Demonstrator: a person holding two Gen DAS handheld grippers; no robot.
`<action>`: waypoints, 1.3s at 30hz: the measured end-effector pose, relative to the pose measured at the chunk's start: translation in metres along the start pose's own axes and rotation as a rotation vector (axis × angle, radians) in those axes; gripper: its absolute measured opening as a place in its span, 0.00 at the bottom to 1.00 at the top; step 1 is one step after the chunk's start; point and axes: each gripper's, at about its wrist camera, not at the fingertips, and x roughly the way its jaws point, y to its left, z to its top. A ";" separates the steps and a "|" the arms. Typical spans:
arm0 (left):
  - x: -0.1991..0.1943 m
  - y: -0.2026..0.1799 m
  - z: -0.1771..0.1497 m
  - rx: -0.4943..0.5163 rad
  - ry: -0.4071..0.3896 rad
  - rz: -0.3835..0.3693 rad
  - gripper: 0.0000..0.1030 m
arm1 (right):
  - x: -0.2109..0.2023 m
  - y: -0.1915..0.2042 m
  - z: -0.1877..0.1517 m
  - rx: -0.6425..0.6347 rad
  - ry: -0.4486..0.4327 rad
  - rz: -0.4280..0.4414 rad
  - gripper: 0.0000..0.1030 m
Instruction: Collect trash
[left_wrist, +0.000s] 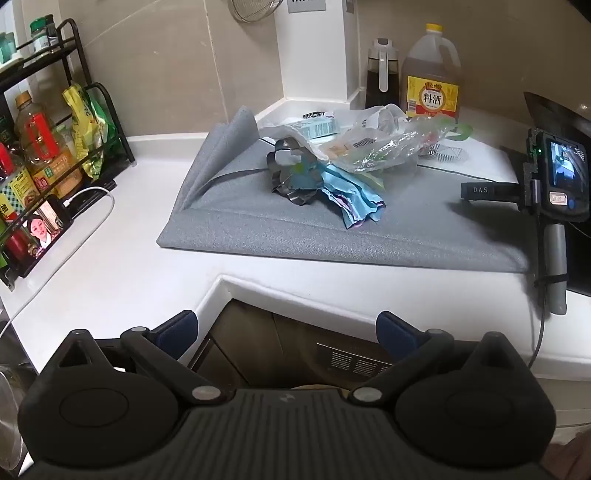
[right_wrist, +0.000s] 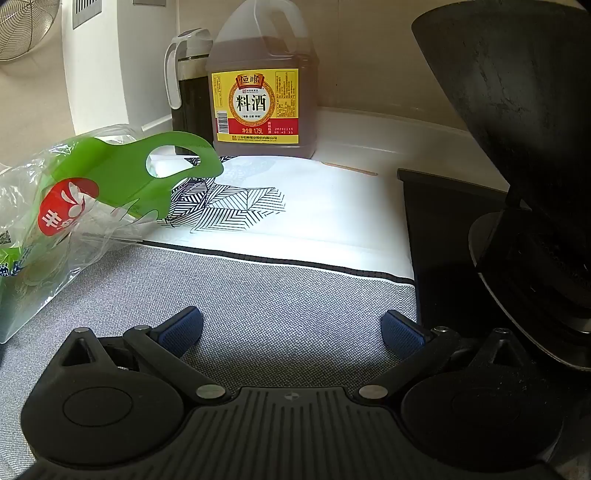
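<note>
— Lying heaped at the middle of the grey mat (left_wrist: 258, 229): clear plastic bag (left_wrist: 388, 147) with a green handle, blue wrapper (left_wrist: 351, 203) at its 7 o'clock edge, crumpled grey foil (left_wrist: 291, 177) touching the wrapper's 10 o'clock side, small pale carton (left_wrist: 319, 125) just behind at 12 o'clock.

— Held by anything?

— No. Left tool (left_wrist: 286, 330) spread wide and bare, hanging over the white table's (left_wrist: 129, 266) near edge at 6 o'clock from the pile, well apart from it.

— And the right tool (right_wrist: 291, 328)?

— Spread wide too, nothing between the blue pads (right_wrist: 181, 330), hovering over the mat with the bag at 10 o'clock, apart from it.

— Farther out?

— Cooking-wine jug (left_wrist: 432, 74) and dark dispenser bottle (left_wrist: 382, 74) side by side at 12 o'clock beyond the pile; black rack (left_wrist: 55, 122) of bottles at 9 o'clock, phone (left_wrist: 42, 232) leaning at its foot; black wok (right_wrist: 517, 92) at 2 o'clock in the right wrist view.
</note>
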 end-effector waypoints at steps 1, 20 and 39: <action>0.001 0.000 0.001 -0.004 -0.005 0.007 1.00 | 0.000 0.000 0.000 0.000 0.000 0.000 1.00; 0.004 -0.011 -0.001 -0.144 -0.100 0.015 1.00 | 0.002 0.005 0.000 0.017 -0.001 -0.023 1.00; -0.045 -0.001 -0.039 -0.151 -0.106 -0.008 1.00 | -0.040 0.008 -0.011 -0.254 -0.152 0.108 1.00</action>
